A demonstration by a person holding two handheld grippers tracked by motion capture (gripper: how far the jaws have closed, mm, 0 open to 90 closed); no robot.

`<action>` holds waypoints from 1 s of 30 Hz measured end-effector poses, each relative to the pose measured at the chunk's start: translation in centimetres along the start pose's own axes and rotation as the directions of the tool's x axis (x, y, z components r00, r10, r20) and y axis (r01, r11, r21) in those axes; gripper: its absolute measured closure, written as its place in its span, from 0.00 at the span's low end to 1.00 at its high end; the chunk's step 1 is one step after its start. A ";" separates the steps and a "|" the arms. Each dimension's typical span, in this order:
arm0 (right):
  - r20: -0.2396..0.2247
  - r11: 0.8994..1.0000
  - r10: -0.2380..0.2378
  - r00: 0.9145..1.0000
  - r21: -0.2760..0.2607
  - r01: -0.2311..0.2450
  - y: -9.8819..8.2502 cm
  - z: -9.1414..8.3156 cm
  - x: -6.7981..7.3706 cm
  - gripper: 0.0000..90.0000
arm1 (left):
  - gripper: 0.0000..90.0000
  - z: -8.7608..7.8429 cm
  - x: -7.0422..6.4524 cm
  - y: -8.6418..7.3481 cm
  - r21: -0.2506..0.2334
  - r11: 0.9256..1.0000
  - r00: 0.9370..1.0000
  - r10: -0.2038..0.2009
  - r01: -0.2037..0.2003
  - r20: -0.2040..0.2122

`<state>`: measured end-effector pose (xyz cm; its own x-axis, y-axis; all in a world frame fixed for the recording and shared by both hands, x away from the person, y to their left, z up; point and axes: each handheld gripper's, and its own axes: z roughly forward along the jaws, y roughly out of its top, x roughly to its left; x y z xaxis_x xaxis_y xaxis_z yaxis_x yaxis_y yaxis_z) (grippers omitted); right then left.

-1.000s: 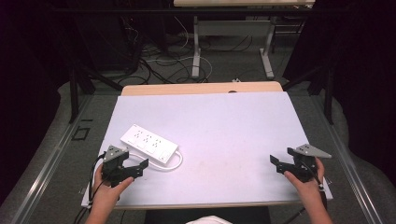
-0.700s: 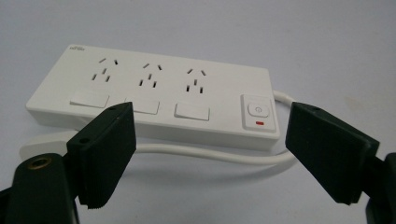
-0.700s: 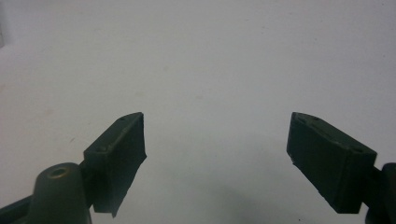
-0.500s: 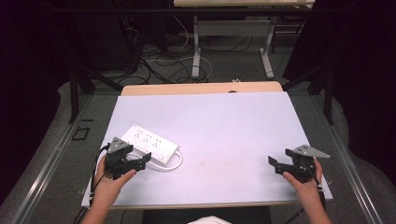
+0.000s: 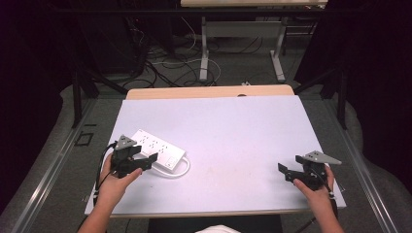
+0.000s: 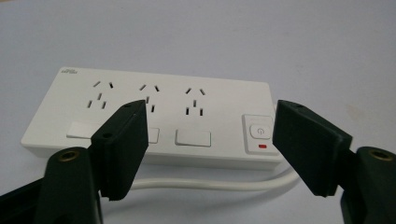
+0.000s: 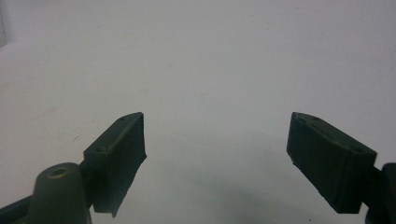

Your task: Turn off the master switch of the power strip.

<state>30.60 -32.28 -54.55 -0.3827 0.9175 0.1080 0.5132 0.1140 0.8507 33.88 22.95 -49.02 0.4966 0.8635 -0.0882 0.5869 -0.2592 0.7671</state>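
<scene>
Our left gripper (image 6: 210, 140) gapes just short of the power strip (image 6: 154, 121), whose red-marked switch (image 6: 259, 133) its own view reveals, while our right gripper (image 7: 217, 158) spreads over bare table (image 7: 210, 60).

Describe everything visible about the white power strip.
The power strip is a flat white plastic bar lying face up on the white table, toward its left side. It has three socket groups, blank rectangular labels and a power button over a red mark at one end. Its white cord curves from that end. The open left gripper hovers near it.
</scene>
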 end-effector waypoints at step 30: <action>-0.011 1.000 0.006 1.000 0.014 -0.006 -0.2 0.2 0.0 0.21 | 0.61 2.1 -1.6 2.2 0.187 0.977 0.995 0.092 -0.099 0.042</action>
<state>30.60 -32.21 -54.81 -0.3878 0.9141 0.1183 0.5261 0.1141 0.8427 35.77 20.06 -48.51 0.5749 0.8171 -0.0435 0.6445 -0.4194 0.6393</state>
